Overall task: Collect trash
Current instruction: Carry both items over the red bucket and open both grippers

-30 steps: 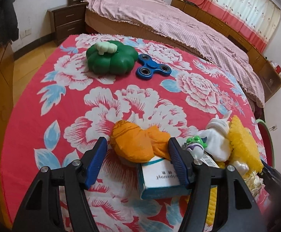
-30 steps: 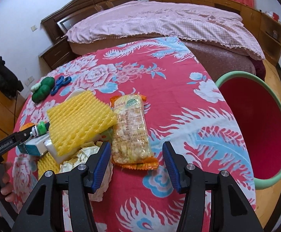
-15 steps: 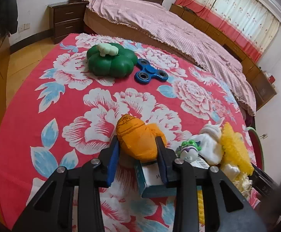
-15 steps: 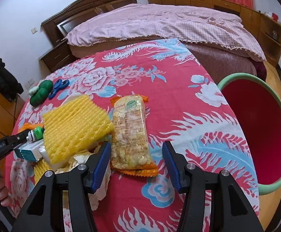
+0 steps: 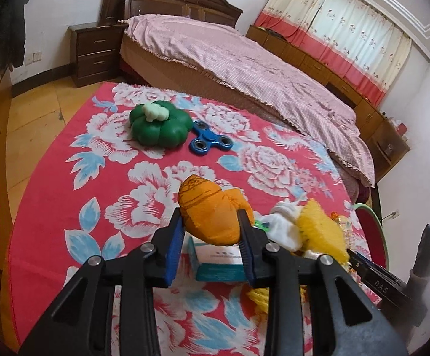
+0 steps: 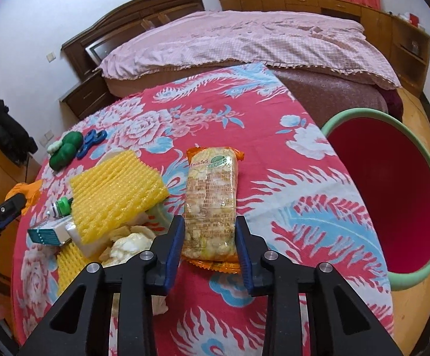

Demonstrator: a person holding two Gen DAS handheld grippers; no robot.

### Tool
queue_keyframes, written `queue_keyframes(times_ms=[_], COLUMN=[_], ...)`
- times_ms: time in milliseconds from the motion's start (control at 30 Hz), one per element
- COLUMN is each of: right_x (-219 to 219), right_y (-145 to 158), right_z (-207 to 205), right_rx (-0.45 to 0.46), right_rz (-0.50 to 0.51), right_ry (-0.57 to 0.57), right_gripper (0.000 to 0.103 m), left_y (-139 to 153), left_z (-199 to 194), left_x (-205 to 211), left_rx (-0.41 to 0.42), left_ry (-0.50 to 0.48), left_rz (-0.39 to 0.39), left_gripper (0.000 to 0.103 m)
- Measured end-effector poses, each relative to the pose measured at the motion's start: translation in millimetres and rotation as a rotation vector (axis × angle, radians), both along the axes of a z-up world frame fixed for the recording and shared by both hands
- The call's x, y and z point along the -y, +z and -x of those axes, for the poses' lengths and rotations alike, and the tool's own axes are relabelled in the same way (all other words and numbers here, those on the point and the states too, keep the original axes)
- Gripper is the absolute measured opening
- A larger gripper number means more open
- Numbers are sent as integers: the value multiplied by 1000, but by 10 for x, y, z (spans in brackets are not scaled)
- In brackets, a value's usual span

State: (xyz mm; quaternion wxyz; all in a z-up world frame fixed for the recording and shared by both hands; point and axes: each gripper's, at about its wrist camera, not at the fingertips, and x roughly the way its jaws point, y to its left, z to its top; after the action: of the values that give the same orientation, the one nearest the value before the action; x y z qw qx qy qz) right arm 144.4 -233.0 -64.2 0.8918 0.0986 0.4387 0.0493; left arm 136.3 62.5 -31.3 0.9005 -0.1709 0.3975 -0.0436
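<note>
Round table (image 6: 274,160) under a red floral cloth fills the middle of both views; behind it, across the top of each frame, a bed (image 5: 244,59) with a pink cover. At the right edge of the right wrist view, beside the table's rim, a large basin (image 6: 392,190), red inside with a pale green rim, tilted so its mouth faces the camera. Right gripper (image 6: 209,246) at bottom centre of its view: blue pads either side of a clear snack packet (image 6: 210,198) with orange ends, lying lengthwise on the cloth; the jaws are closing and the pads touch the packet's near end on both sides. Left of the packet, a heap of rubbish: a yellow foam net (image 6: 117,195) on top, a teal and white carton (image 6: 49,233) under its left corner, crumpled whitish paper (image 6: 129,243) below, a small tube with a green cap (image 6: 62,206) beside the net. Left gripper (image 5: 210,231) at bottom centre of the left wrist view, clamped on a soft orange lump (image 5: 212,210), which sits clear above the carton. Upper left of that view, well apart from the heap: a green pumpkin-shaped toy (image 5: 160,127), with a blue fidget spinner (image 5: 207,142) just beside it to the right.
</note>
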Motion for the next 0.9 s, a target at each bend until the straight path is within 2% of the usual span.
queue_keyframes(times_ms=[333, 900], right_x=[229, 646], right_y=[251, 627], right_z=[292, 780], right_rx=[68, 161], right_rz=[-55, -94], right_ry=[-50, -134], right_gripper=[34, 34], left_y=[207, 444], left_z=[152, 252], left_x=[249, 1008], left_rx=[40, 77], left_ry=[-62, -228], left_rz=[5, -25], left_gripper=[35, 35])
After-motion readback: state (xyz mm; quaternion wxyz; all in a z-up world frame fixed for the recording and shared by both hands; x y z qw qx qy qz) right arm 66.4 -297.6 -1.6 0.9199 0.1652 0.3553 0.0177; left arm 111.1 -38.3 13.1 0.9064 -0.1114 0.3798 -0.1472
